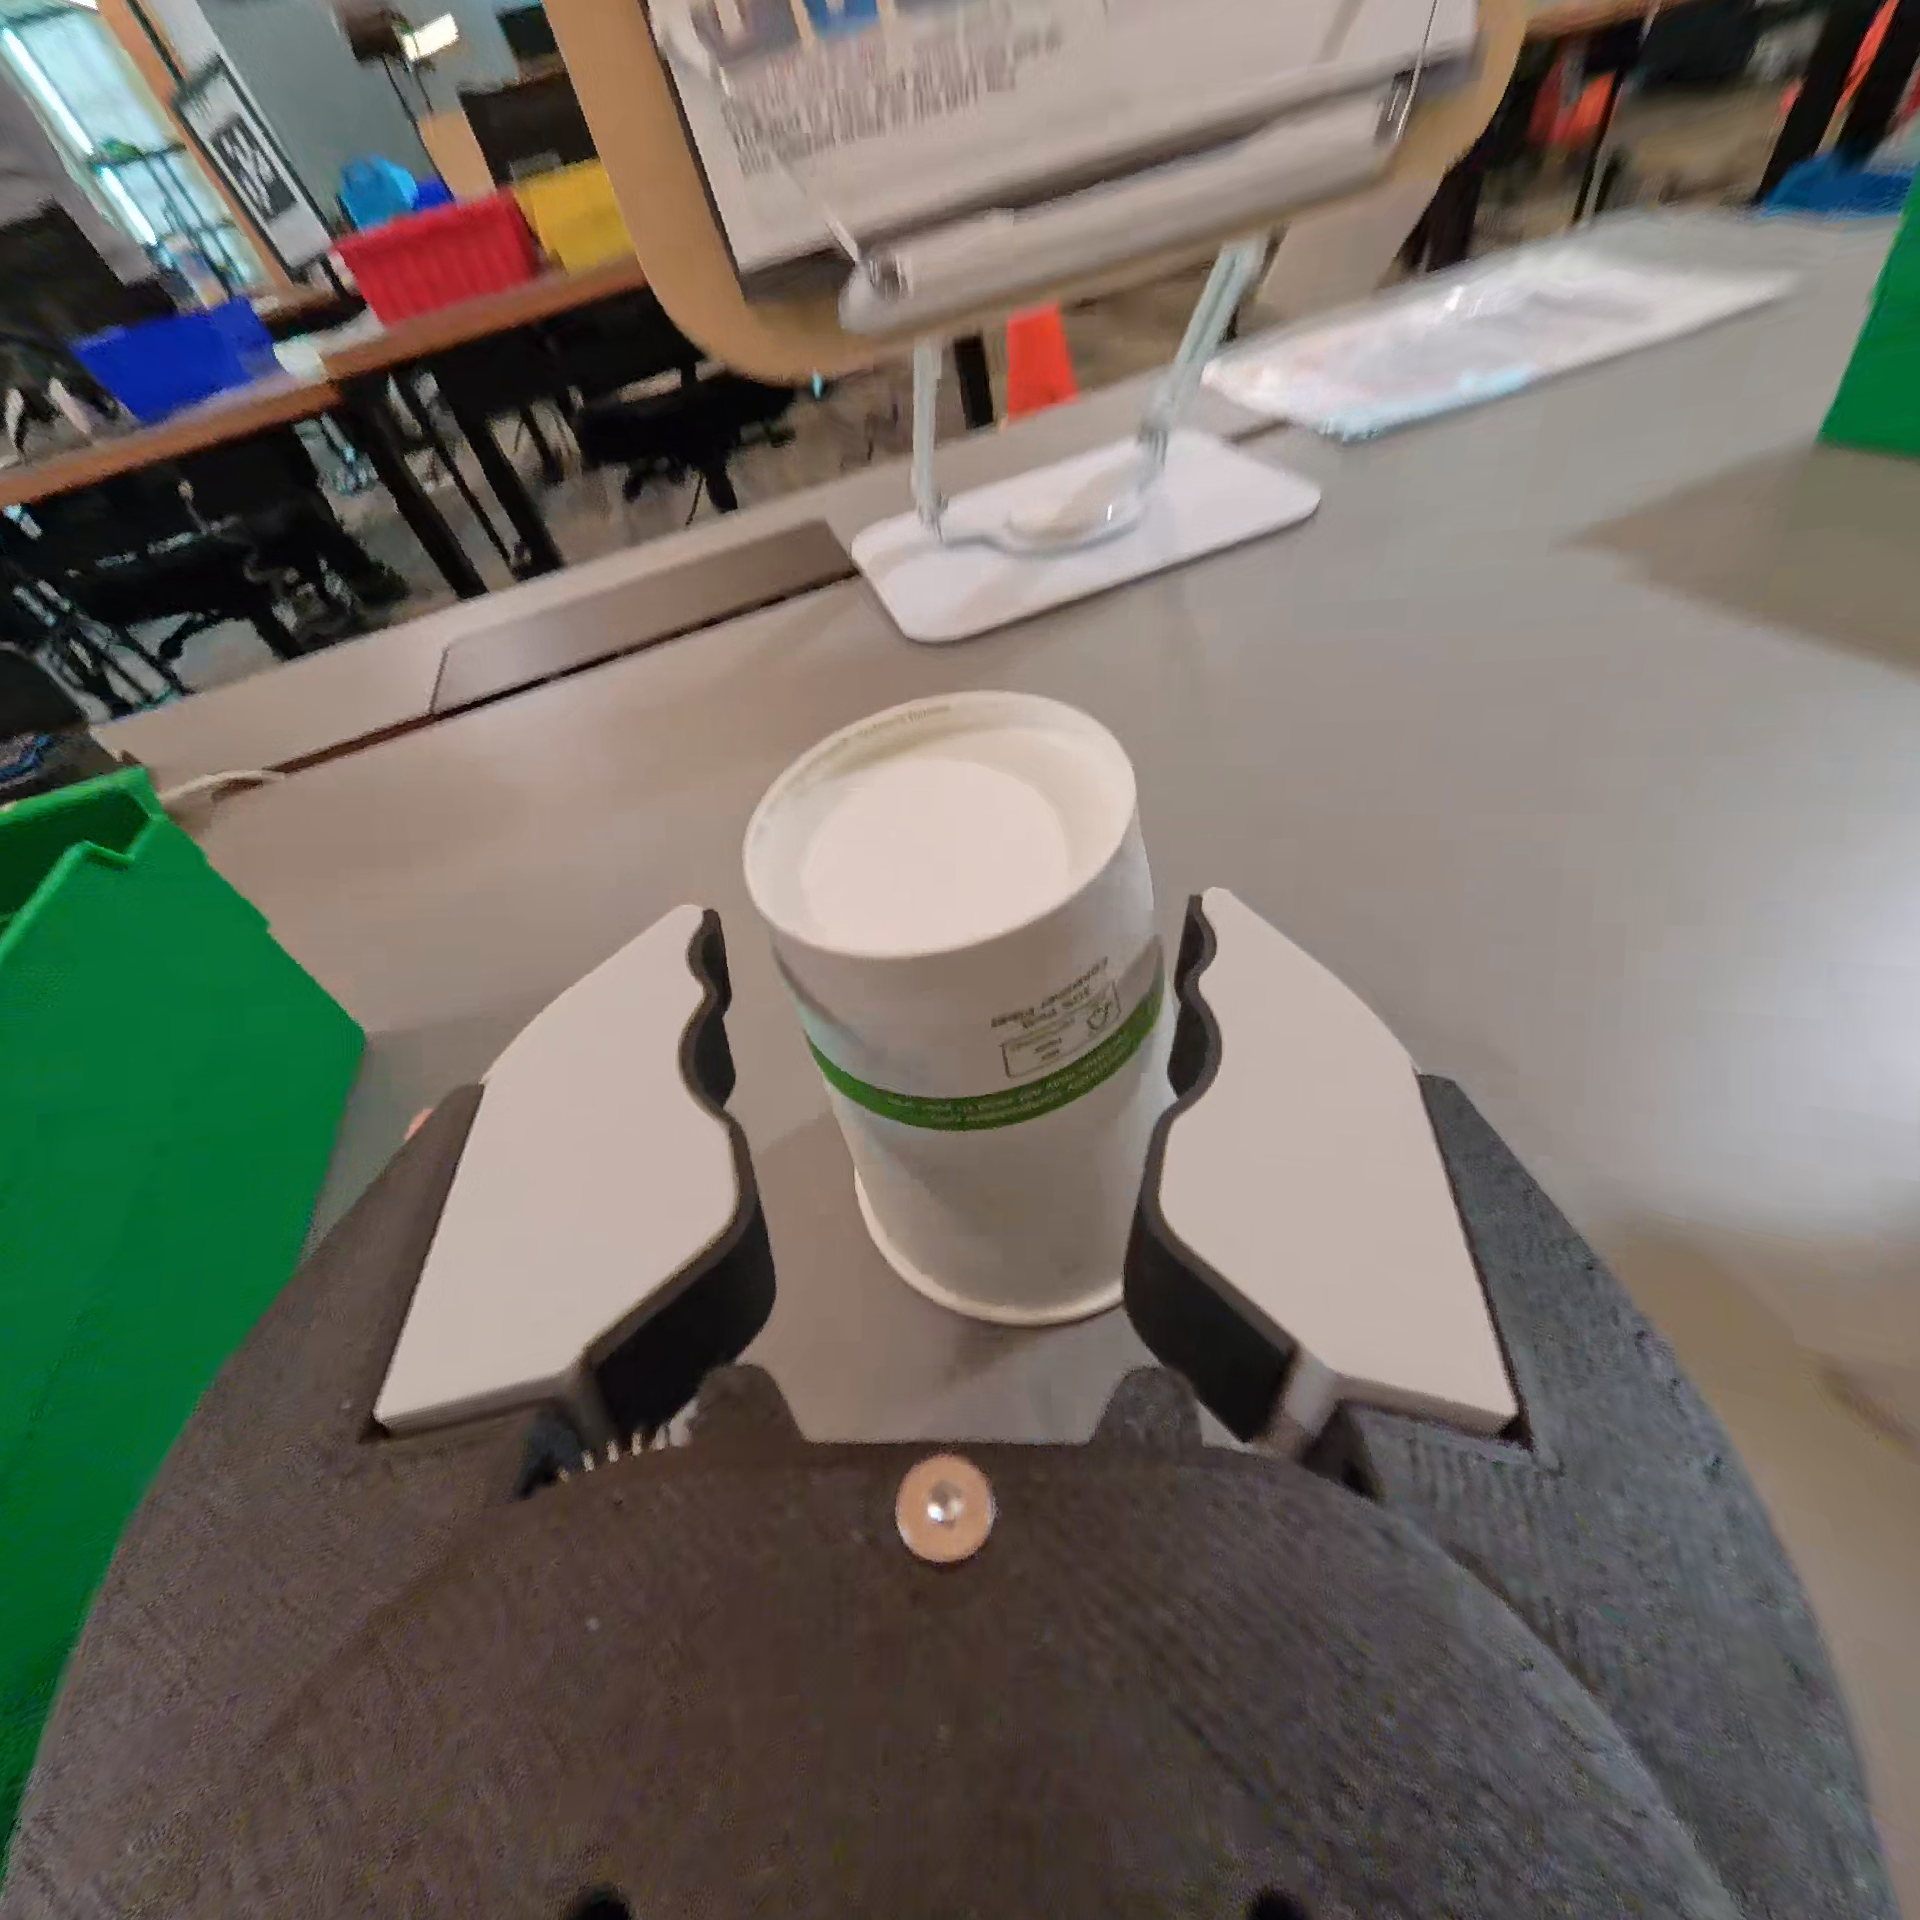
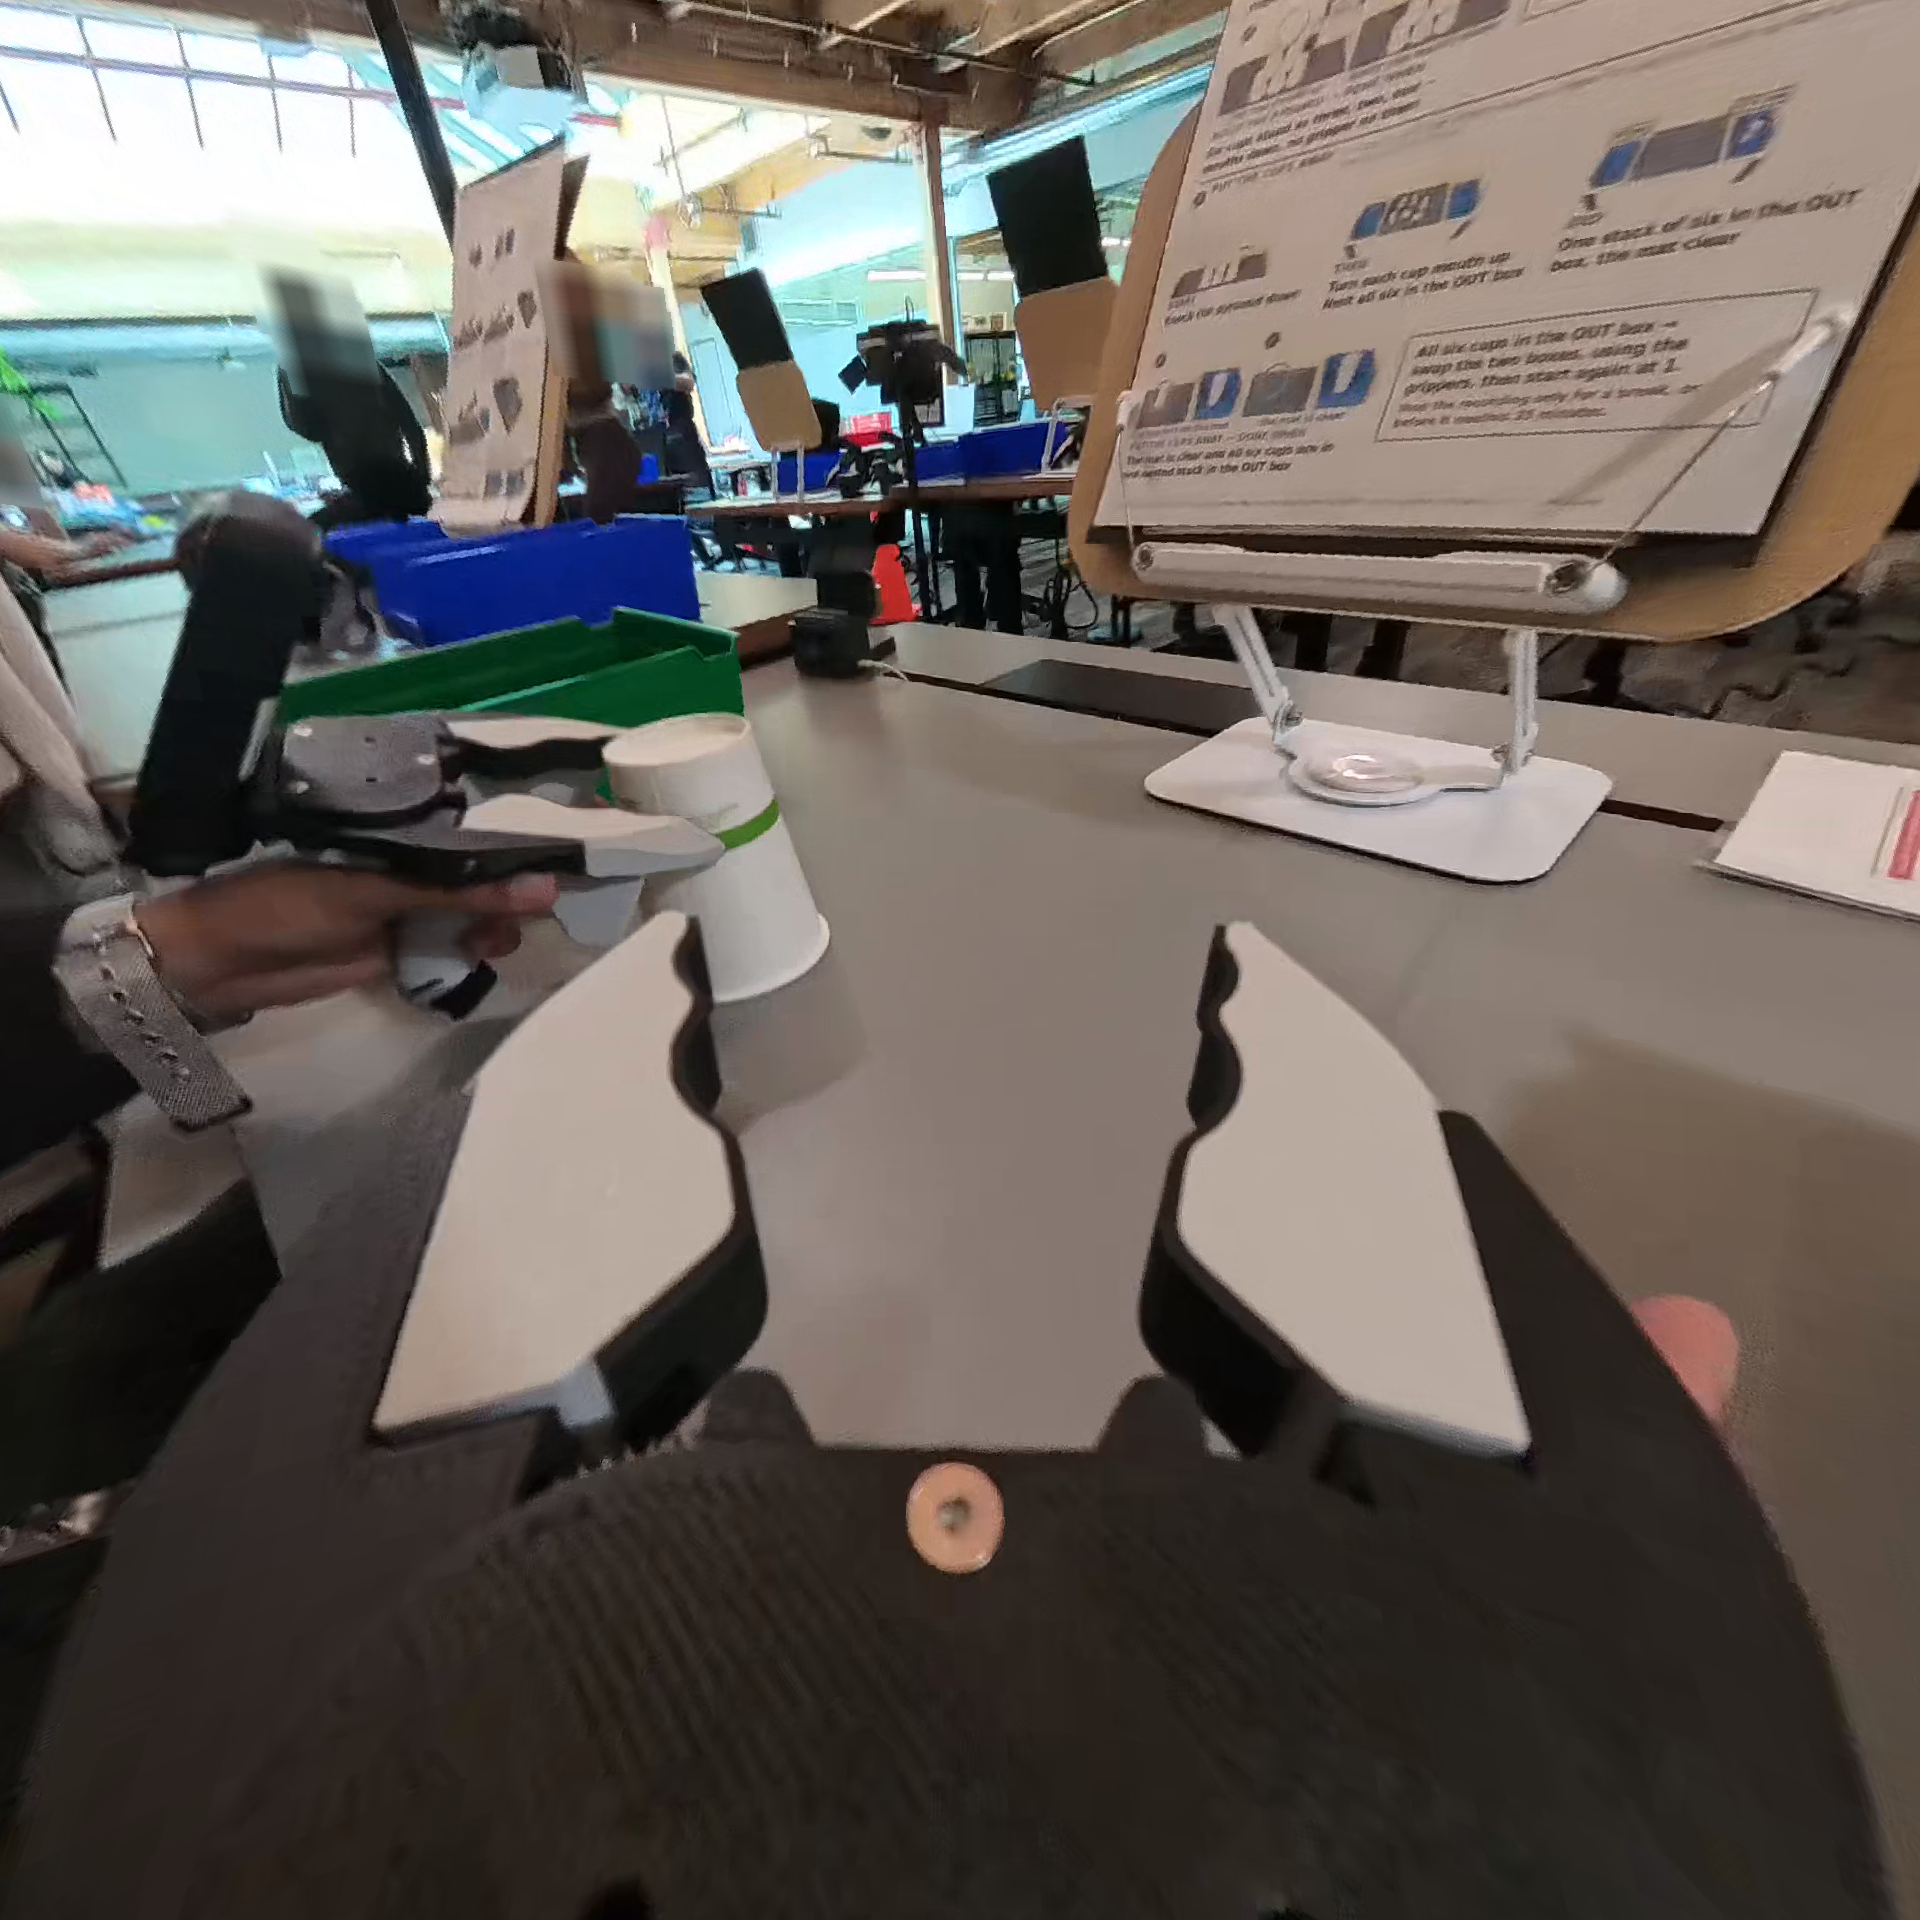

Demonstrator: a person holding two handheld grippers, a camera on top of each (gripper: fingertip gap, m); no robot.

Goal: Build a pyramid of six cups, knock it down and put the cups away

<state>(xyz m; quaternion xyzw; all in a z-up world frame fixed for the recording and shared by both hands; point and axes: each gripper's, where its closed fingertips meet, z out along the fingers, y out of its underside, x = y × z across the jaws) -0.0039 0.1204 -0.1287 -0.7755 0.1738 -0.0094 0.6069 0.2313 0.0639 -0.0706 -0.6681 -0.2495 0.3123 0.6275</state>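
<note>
A white paper cup [image 1: 935, 862] with a green band stands mouth down on the grey table [image 1: 1455, 831]. My left gripper [image 1: 951, 925] is open, with its fingers on either side of the cup's upper half; the right finger is very close to the cup wall and the left finger stands a little off it. In the right wrist view the left gripper [image 2: 665, 790], held by a hand [image 2: 312, 925], straddles the same cup [image 2: 748, 894]. My right gripper [image 2: 951, 935] is open and empty, low over the bare table [image 2: 1039, 883] to the right of the cup.
A green bin [image 1: 156, 1039] stands just left of the cup, also in the right wrist view [image 2: 520, 675]. A document stand with a white base [image 1: 1081, 551] [image 2: 1382, 800] is behind. Papers [image 2: 1818, 831] lie at the far right. Blue bins [image 2: 520, 571] and people are beyond the table.
</note>
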